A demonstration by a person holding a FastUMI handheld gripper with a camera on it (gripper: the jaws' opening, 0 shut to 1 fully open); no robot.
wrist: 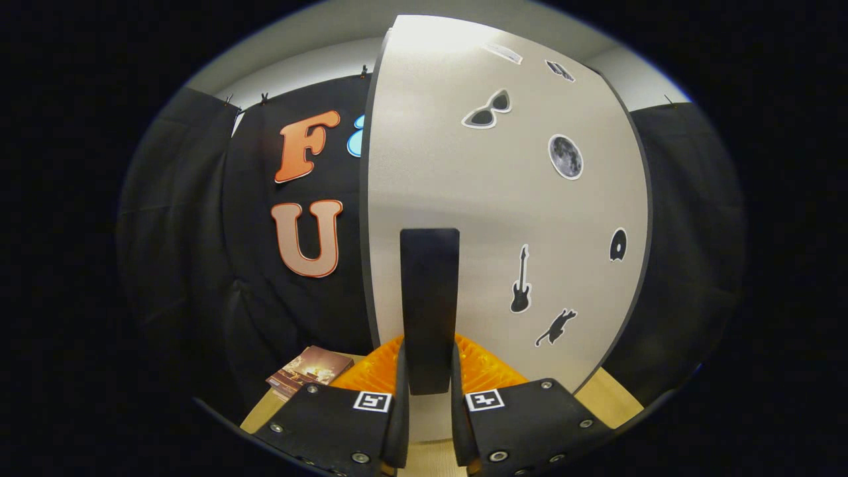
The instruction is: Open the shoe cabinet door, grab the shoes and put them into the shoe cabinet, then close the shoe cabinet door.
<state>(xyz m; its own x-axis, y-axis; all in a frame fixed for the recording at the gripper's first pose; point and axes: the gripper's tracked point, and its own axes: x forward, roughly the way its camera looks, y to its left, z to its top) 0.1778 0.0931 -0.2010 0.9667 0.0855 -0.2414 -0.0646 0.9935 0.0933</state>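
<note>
The pale grey shoe cabinet door (490, 218) stands right in front of me, with its left edge toward the booth wall and several stickers on its face. A tall black handle (429, 298) sticks out of the door. My gripper (429, 387) is shut on that handle, one finger on each side of its lower end. The shoes are out of sight.
A small picture card or booklet (310, 371) lies on the wooden floor (613, 397) to the left of my fingers, near the black cloth wall (199, 252). The wooden floor continues to the right of the door.
</note>
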